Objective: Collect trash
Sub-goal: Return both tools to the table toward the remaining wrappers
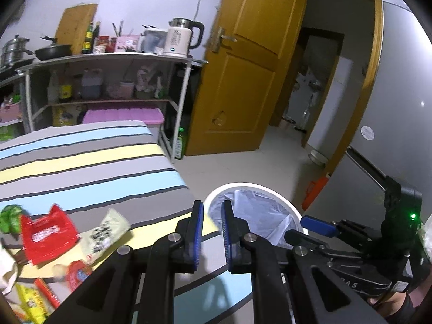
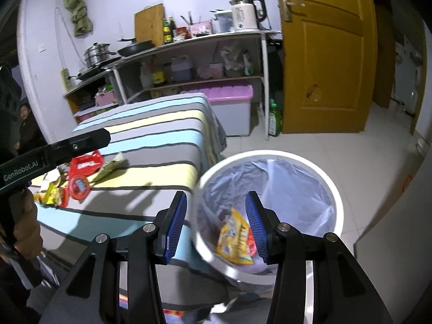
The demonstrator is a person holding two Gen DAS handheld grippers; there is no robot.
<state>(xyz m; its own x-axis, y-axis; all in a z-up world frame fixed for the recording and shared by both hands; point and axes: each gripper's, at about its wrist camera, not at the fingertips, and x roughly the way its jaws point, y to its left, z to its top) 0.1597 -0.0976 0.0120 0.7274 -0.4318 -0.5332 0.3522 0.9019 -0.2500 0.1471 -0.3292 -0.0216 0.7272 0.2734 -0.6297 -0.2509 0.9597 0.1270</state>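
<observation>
Yellow wrapper (image 2: 234, 239) between right gripper's (image 2: 216, 225) parted jaws.

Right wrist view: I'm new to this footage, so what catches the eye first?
The white trash bin with its clear liner sits on the floor beside the striped bed, a yellow wrapper already inside. The open right hand-held gripper hangs above it. Red and green wrappers lie on the bed.

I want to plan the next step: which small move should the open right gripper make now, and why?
Probably back left toward the bed. The right gripper is open and empty above the bin, a yellow packet lies inside, and wrappers such as the red bag wait on the bed.
</observation>
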